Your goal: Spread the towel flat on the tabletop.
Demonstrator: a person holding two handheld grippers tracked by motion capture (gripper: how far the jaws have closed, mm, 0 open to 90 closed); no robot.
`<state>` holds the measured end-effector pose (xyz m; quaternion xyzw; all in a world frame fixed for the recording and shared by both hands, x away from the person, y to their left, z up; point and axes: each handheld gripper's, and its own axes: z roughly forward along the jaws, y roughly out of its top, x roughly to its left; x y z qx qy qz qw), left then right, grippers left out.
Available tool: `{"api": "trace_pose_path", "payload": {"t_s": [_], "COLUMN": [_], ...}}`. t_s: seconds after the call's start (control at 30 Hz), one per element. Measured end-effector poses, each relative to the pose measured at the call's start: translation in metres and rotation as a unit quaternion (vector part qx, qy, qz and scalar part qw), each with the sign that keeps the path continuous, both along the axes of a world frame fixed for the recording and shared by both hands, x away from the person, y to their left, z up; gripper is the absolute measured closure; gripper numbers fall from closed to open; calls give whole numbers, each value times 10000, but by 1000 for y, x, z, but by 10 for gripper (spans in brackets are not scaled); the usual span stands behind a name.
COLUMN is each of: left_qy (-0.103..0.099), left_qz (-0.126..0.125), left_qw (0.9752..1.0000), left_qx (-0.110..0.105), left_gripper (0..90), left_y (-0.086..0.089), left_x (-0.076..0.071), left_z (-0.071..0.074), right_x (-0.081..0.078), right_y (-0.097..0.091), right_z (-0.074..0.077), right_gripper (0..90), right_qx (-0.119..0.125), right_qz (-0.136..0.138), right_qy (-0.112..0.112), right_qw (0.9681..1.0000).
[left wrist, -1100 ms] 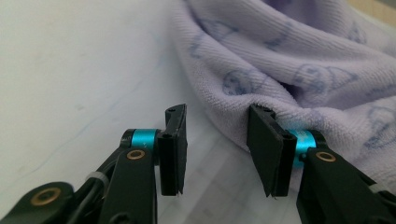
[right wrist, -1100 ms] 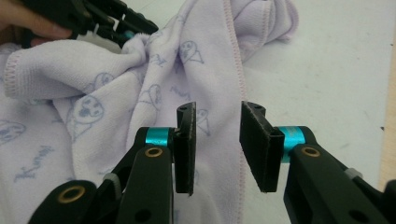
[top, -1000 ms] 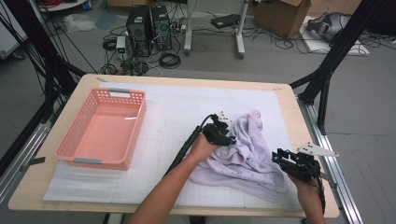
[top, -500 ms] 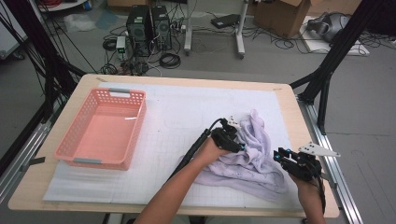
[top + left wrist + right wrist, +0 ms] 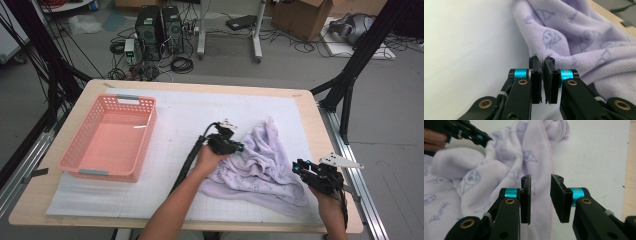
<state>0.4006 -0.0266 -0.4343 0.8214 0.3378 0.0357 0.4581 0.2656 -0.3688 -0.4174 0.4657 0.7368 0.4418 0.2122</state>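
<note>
Left gripper view shows my left jaws (image 5: 543, 65) clenched on a fold of the towel (image 5: 584, 47) rumpled on the bench (image 5: 70, 200), while my right jaws (image 5: 541, 184) stand released over its hem, ready to spread it.

My left gripper (image 5: 235, 146) has slid across the worktop from the middle of the lilac towel (image 5: 260, 167) to its left edge. Its jaws, apart a moment ago, have just been closing and now stand nearly together, pinching a fold of the cloth at that edge. The towel has bunched differently on that side, its edge drawn up toward the jaws.
</note>
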Motion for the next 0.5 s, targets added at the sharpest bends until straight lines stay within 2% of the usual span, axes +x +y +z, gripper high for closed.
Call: {"api": "trace_pose_path", "payload": {"t_s": [0.13,0.2,0.27,0.37,0.43,0.5], "left_qy": [-157,-280,-310,-354,-390,-441], "left_qz": [429,647,877,1145,1305,1347], "left_qw": [9989,9975,9956,9927,9906,9899], "left_qx": [-83,-96,-144,-157,-126,-99], "left_gripper": [851,850,849,847,846,845], "left_y": [45,64,79,93,100,103], "left_x": [1,1,2,3,5,6], "left_z": [9,13,15,13,12,11], "right_x": [5,9,16,33,50,67], "right_y": [12,18,23,32,41,53], "right_z": [1,1,3,5,7,11], "right_gripper": [696,696,697,705,704,700], "right_qx": [-124,-184,-242,-89,-115,-146], "right_qz": [151,187,206,248,321,420], "right_qy": [10,21,-22,-3,59,71], "right_qw": [9998,9997,9995,9997,9994,9990]}}
